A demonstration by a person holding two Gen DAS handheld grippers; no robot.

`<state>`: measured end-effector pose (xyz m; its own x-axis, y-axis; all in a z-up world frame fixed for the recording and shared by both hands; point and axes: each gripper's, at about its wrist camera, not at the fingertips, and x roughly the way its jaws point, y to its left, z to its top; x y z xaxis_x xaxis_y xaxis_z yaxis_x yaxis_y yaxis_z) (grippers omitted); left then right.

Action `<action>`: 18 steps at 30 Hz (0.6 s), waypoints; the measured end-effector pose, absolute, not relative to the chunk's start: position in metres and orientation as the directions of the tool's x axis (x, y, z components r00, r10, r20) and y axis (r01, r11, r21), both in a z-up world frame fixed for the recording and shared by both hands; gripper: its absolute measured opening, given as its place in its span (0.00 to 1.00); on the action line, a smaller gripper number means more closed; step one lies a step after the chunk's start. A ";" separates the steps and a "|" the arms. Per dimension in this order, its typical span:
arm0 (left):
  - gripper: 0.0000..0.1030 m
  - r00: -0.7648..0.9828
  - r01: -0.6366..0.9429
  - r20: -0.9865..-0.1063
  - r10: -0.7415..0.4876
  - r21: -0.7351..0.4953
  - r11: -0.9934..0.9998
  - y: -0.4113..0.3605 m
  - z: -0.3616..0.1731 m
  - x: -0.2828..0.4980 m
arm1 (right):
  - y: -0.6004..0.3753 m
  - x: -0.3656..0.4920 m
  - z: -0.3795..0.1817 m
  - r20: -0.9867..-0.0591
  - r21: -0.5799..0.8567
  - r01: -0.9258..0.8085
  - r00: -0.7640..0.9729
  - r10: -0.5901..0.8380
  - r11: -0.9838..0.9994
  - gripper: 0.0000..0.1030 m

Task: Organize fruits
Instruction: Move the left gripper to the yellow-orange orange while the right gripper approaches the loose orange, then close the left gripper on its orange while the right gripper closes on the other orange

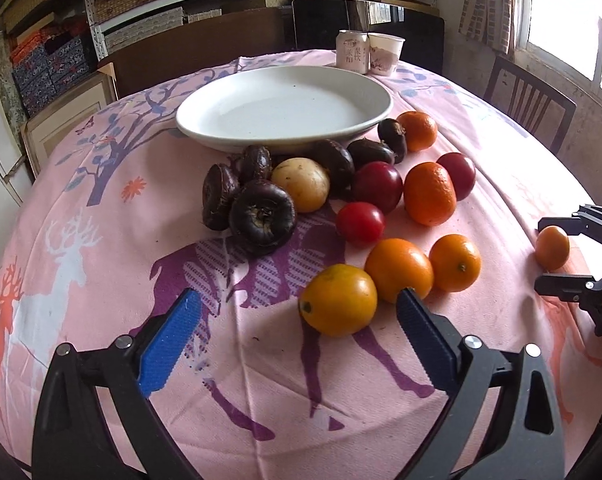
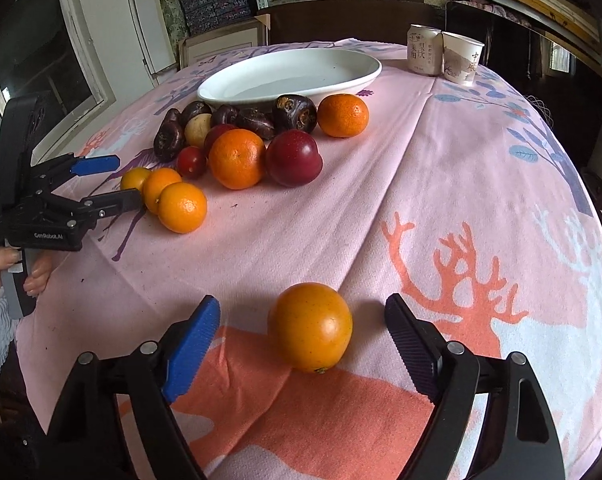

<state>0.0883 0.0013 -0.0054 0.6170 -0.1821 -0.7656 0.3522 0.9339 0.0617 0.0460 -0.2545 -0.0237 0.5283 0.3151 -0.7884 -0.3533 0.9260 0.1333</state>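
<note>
Right gripper jaws released around a lone orange on the tabletop — left gripper jaws released, empty.

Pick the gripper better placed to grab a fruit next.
Right. The right gripper already brackets the lone orange, jaws open with gaps on both sides. The left gripper is open too, but its nearest orange sits off-centre, near one finger.

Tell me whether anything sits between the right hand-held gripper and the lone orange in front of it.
Nothing visible does. The lone orange lies on the tablecloth between the open fingers of the right hand-held gripper, with clear gaps on both sides and neither pad touching it.
</note>
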 end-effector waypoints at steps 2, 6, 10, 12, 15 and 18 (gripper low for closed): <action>0.94 0.615 0.349 -0.764 -0.195 0.042 0.936 0.004 -0.005 0.090 | -0.252 0.046 -0.024 -0.792 0.120 -0.355 0.529 0.305 0.927 0.84; 0.94 0.621 0.298 -0.768 -0.159 0.044 0.954 0.009 -0.007 0.098 | -0.252 0.046 -0.024 -0.793 0.117 -0.355 0.529 0.302 0.927 0.85; 0.93 0.600 0.299 -0.786 -0.153 0.043 0.953 0.009 -0.014 0.101 | -0.252 0.046 -0.024 -0.795 0.109 -0.356 0.530 0.297 0.928 0.85; 0.92 0.607 0.305 -0.778 -0.163 0.039 0.951 0.009 -0.013 0.099 | -0.251 0.046 -0.024 -0.794 0.112 -0.356 0.530 0.299 0.928 0.85; 0.67 0.599 0.306 -0.779 -0.183 0.011 0.952 0.012 -0.013 0.100 | -0.252 0.046 -0.024 -0.792 0.116 -0.356 0.530 0.303 0.927 0.85; 0.51 0.591 0.311 -0.782 -0.199 -0.007 0.951 0.012 -0.014 0.100 | -0.252 0.046 -0.023 -0.792 0.113 -0.353 0.532 0.299 0.929 0.83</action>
<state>0.0998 0.0122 -0.0138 0.5908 -0.1988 -0.7819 0.3106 0.9505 -0.0070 0.0460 -0.2518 -0.0235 0.5325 0.2993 -0.7918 -0.3532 0.9286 0.1135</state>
